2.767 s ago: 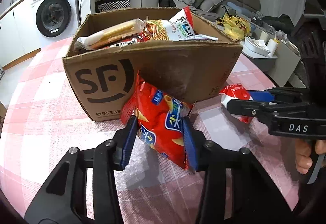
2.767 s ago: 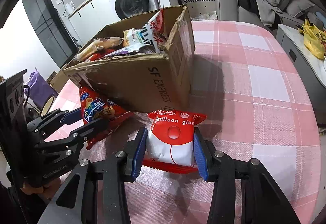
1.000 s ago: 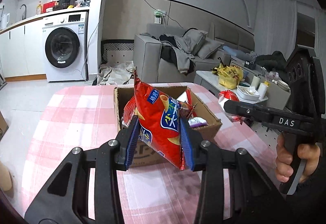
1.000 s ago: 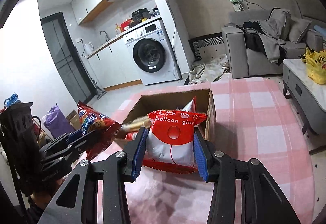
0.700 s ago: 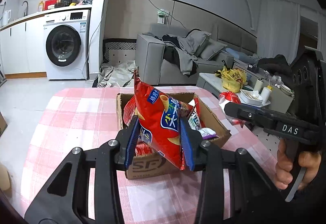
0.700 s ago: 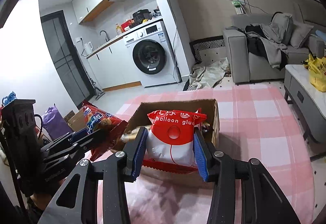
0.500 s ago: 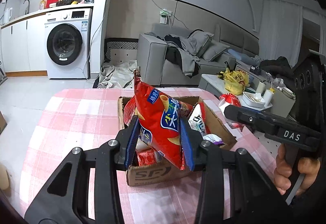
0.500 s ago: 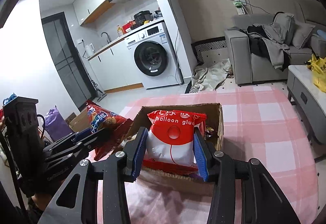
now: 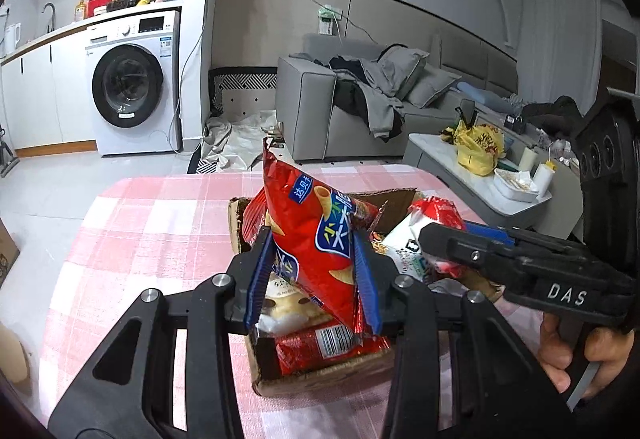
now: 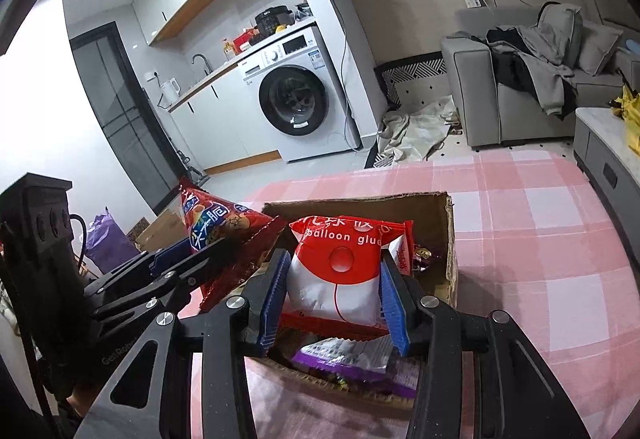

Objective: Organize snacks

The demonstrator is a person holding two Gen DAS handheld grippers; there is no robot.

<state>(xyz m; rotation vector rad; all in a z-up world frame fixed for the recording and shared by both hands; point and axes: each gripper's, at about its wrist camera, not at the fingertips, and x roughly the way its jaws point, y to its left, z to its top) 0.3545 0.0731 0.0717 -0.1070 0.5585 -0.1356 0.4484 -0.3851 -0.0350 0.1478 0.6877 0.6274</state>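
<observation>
Lifted off the table and carried over the box (image 9: 320, 379) since 2.8 s ago — both bags. Left gripper (image 9: 312, 279) clamped on the chip bag (image 9: 316, 239), right gripper (image 10: 334, 299) clamped on the white bag (image 10: 340, 279). Best lowered into open gaps — then released.

Both grippers are matte black linkage frames with silver screw heads at the pivots and ribbed blue pads on the fingers. The right gripper (image 9: 460, 239) has "DAS" in white on its side, with a bare hand (image 9: 584, 359) around the handle below that lettering. The left gripper (image 9: 312, 279) looks the same otherwise.
</observation>
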